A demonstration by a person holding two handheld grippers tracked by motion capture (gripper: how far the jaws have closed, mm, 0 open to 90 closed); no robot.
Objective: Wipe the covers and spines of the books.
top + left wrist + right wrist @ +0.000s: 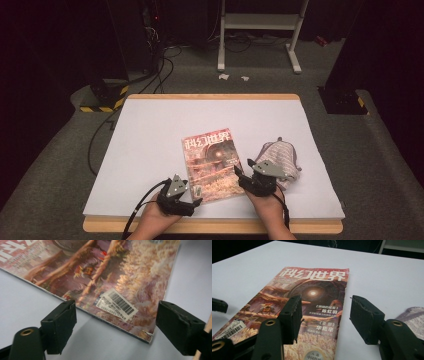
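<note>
Left gripper view: left gripper [113, 325] gapes, empty, at the magazine [105, 277] corner — barcode label [117, 304] visible; right gripper [325, 315] released too.

A magazine [211, 164] with a red and orange cover lies flat on the white surface [150, 150], a bit tilted. White letters run along its top. The left gripper [196, 200] sits by the magazine's near left corner, held in a hand [160, 220] that comes in from the bottom edge. Its fingers are apart. The right gripper [241, 172] sits at the magazine's near right edge, and its fingers are apart too, with nothing in them. Just to the right lies a small striped pouch [280, 157]. Black cables [150, 80] run over the grey floor [50, 165] behind the surface.
</note>
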